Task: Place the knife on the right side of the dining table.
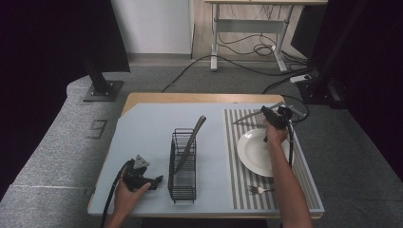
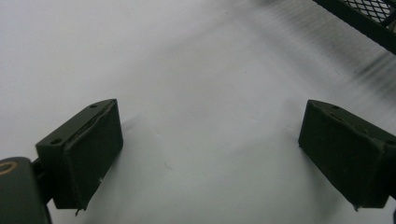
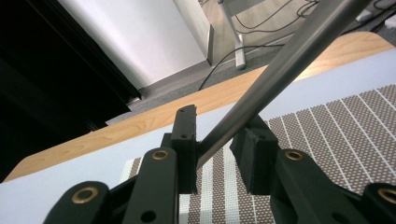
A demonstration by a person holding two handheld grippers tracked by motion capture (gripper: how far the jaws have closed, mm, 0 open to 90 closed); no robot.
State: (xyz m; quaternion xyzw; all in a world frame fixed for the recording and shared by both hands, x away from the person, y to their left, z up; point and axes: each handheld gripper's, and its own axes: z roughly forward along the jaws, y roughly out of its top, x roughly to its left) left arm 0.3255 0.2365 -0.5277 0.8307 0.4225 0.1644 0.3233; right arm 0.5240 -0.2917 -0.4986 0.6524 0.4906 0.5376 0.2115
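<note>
Gripping a steel knife near the bench's far right edge, beyond the plate, the right gripper clamps it; the left gripper rests wide open near the front left corner.

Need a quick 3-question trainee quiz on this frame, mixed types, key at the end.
1. True or false: the right gripper is shut on a knife above the striped placemat.
2. Which item stands in the wire rack? A) the fork B) a dark-handled utensil C) the plate
3. Fill in: the fork lies on the placemat, on the near side of the white ____.

Key
1. True; the right gripper view shows the metal piece clamped between the jaws.
2. B; the dark-handled utensil leans in the rack.
3. plate.
</note>
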